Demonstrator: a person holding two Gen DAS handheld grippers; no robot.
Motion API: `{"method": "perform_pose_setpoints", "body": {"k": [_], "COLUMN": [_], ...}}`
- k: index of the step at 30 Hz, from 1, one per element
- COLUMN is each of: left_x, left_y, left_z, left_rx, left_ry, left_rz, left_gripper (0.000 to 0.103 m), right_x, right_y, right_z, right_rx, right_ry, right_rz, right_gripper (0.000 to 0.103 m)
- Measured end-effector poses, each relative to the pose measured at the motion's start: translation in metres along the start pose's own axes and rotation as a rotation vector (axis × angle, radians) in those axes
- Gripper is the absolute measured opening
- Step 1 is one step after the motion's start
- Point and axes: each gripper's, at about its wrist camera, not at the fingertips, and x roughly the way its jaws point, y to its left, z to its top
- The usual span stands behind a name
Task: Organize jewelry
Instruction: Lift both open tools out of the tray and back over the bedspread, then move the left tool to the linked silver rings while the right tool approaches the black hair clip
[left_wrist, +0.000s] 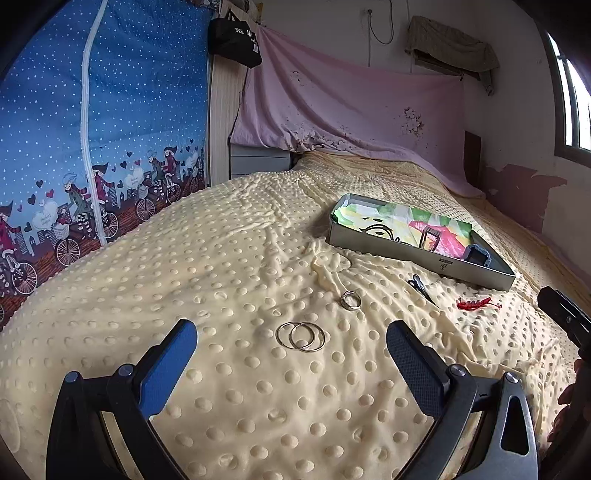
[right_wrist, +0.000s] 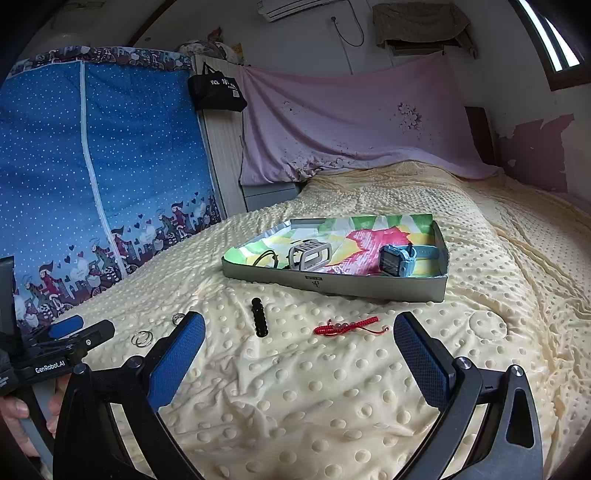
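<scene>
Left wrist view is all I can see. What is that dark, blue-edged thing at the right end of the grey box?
Observer: A blue wristwatch, lying inside the grey box.
Operator: And the black thing in front of the box?
Observer: A string of black beads, lying straight on the yellow blanket.
Operator: Is the other hand-held gripper holding anything?
Observer: No. The right hand-held gripper is open, with nothing between its fingers.
</scene>
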Motion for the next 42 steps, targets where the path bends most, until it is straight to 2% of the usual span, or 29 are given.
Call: {"method": "perform_pose_setpoints", "body": {"k": [6,17,23,28,29,31,35,37,42], "left_x": [0.006,0.017,0.025,0.035,0.036,0.040,0.046,0.049,0.053], "left_y": [0.004,0.005,0.004,0.004,0.004,0.004,0.002,0.001,0.001], "left_z": [-0.003,-0.007,-0.009,-0.010,-0.011,-0.011,-0.012,-0.012,-0.012], "left_rx": [-0.013,-0.020,-0.022,-0.031,-0.032,-0.034,-0.030,-0.028,-0.026], "left_ry": [0.020,0.042,0.067,0.097,0.102,0.110,0.119,0.124,0.127], "left_rz": [0.018,-0.026,-0.056,-0.076,-0.080,-0.085,-0.085,-0.083,-0.080], "left_gripper": [0.103,0.102,0.091,0.077,0.075,0.073,0.067,0.064,0.061], "right_x": [0.011,0.039,0.051,0.063,0.066,0.073,0.086,0.091,0.108], "right_y": [0.010,0.019,0.025,0.028,0.028,0.027,0.026,0.026,0.027], "right_z": [-0.001,-0.006,-0.008,-0.009,-0.009,-0.009,-0.010,-0.010,-0.008], "right_rx": [-0.026,-0.041,-0.043,-0.042,-0.040,-0.033,-0.014,-0.012,-0.012], "right_ry": [0.033,0.096,0.121,0.142,0.147,0.159,0.185,0.193,0.227], "right_rz": [0.056,0.124,0.160,0.181,0.185,0.191,0.196,0.194,0.187], "right_gripper": [0.100,0.100,0.100,0.099,0.098,0.090,0.087,0.078,0.066]}}
